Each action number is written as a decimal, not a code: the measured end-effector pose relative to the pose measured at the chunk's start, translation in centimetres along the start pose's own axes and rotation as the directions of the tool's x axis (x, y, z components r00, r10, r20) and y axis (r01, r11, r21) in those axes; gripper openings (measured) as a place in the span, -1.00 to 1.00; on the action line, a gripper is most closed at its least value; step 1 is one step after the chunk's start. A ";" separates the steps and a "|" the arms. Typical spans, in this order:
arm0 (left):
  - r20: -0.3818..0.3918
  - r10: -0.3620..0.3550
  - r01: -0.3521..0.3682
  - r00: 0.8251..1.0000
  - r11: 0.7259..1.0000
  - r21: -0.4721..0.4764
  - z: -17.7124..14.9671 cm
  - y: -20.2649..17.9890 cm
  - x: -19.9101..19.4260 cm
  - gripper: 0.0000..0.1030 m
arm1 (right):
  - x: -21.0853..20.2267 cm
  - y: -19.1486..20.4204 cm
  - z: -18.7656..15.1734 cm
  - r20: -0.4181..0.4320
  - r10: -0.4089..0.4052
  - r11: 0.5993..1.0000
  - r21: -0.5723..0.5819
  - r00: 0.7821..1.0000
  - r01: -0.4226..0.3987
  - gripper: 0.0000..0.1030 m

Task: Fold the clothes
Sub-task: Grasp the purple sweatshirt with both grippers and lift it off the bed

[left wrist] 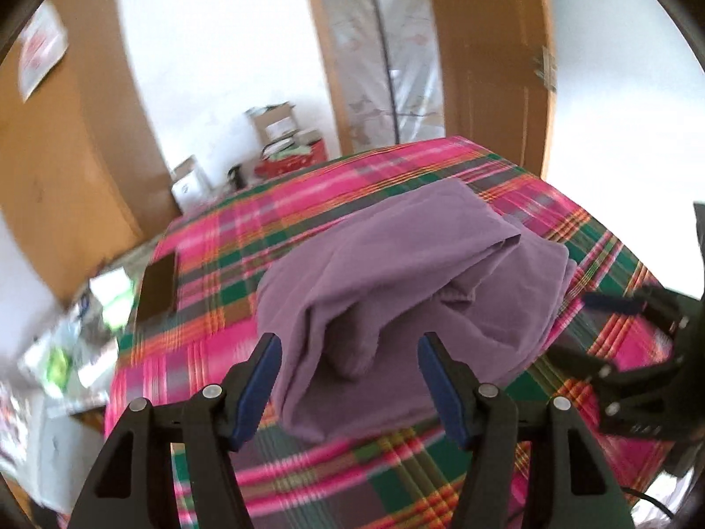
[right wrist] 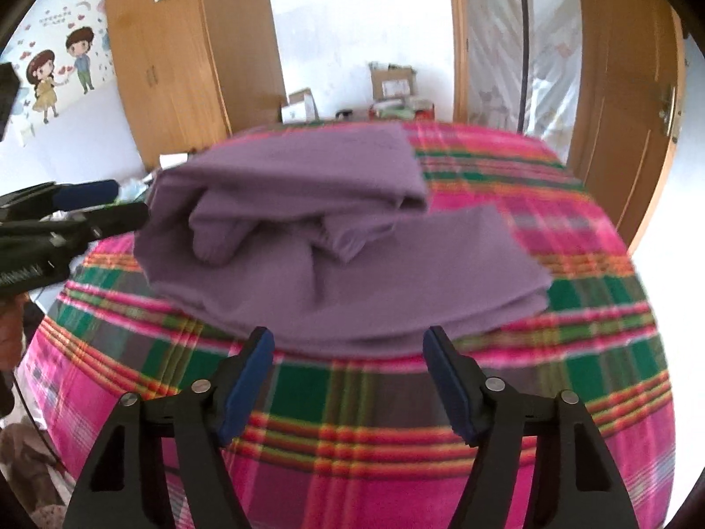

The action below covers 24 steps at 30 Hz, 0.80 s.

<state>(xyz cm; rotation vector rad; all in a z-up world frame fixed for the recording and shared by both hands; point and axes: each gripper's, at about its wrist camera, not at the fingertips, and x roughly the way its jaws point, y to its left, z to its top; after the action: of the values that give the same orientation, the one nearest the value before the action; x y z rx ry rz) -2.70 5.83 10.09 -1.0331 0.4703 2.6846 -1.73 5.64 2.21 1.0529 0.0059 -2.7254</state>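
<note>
Left gripper [left wrist: 348, 352] at bottom centre of its own view, blue-padded fingers [left wrist: 257, 388] spread wide with nothing between them, tips just short of the near edge of the purple garment [left wrist: 396, 273]. Right gripper [right wrist: 348, 348] likewise at bottom centre of its view, spread wide and empty, tips close to the garment's near hem. Purple garment [right wrist: 335, 238] loosely folded in layers, lying mid-frame on the pink and green plaid cloth [right wrist: 573, 352] covering the table, one flap sticking out toward the right of the right-wrist view. Dark phone-like slab [left wrist: 156, 286] flat on the cloth at left of the left-wrist view. Wooden wardrobe [right wrist: 176, 57] at upper left, cardboard boxes [right wrist: 392, 81] against the white wall behind.
</note>
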 end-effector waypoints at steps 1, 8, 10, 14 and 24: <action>0.002 0.000 0.000 1.000 1.000 0.027 0.6 -0.5 0.3 0.26 | -0.2 -0.4 0.4 0.012 -0.010 1.000 -0.003 1.000 0.010 0.38; -0.006 -0.010 0.011 1.000 0.984 0.176 4.4 -3.8 3.3 0.26 | 0.0 -4.4 3.5 0.026 0.000 0.996 0.092 1.000 -0.002 0.17; -0.025 -0.019 0.024 0.999 0.979 0.201 5.0 -4.6 4.4 0.26 | 0.3 -5.3 4.0 0.026 0.010 0.994 0.109 1.000 -0.013 0.16; -0.057 -0.042 0.056 0.997 0.962 0.268 5.2 -6.2 6.1 0.26 | 1.3 -5.8 4.6 0.005 0.019 0.995 0.095 1.000 -0.020 0.15; -0.077 -0.047 0.068 0.996 0.953 0.296 6.5 -6.0 8.6 -0.02 | 5.9 -6.7 6.1 -0.058 0.121 0.988 0.108 0.991 -0.114 0.14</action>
<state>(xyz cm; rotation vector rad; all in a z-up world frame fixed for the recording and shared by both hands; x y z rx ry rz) -10.98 14.63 7.55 -1.0331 0.8171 2.4332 -11.45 10.44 2.33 1.1314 -0.1842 -2.6090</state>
